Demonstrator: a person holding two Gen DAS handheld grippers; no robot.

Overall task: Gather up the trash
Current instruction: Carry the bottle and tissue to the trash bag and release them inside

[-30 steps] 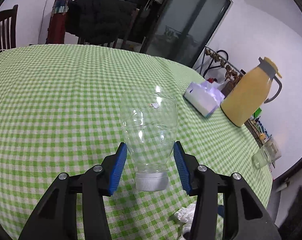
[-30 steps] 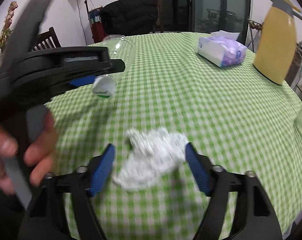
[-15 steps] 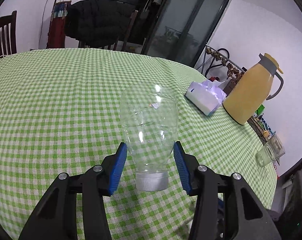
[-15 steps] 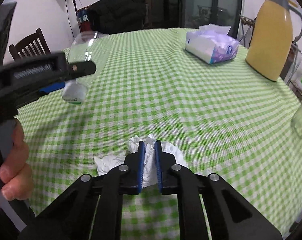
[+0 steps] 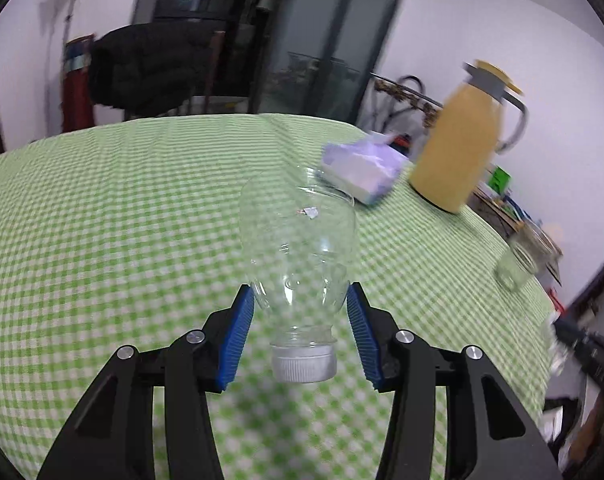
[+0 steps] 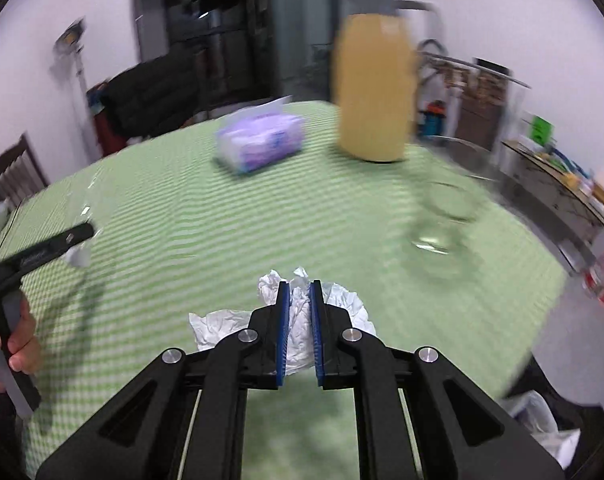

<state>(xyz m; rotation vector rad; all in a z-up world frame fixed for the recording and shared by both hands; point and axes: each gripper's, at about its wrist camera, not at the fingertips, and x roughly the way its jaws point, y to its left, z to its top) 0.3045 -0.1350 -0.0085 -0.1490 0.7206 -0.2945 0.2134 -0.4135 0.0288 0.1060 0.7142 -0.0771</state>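
Left jaws (image 5: 299, 306): I clamp a clear plastic bottle (image 5: 297, 248) by its shoulder, one blue pad on each side, the opening held to the bottle's width.
Bottle attitude: its white cap (image 5: 304, 365) points back toward my camera; its base points away, over the counter (image 5: 101, 220).
Bottle location: raised above the green checked cloth, in the middle of the left wrist view.
Right jaws (image 6: 299, 294): I am closed down to a narrow gap on a crumpled white tissue (image 6: 297, 312); paper fills the space between the pads.
Tissue location: at the near edge of the counter (image 6: 221, 232), bulging out left, right and ahead of my tips; whether it touches the cloth, I cannot tell.
Far right of counter: a yellow thermos jug (image 5: 460, 148) with a grey collar, upright.
Beside the jug: a pack of tissues (image 5: 362, 170) in purple wrap, just left of it.
Right edge of counter: a clear drinking glass (image 5: 518, 266), blurred.
Right wrist view, left side: my other gripper, held by a hand (image 6: 11, 346), with the bottle ahead of it.
Image quality: the right wrist view carries heavy motion blur; distant detail is unreadable.
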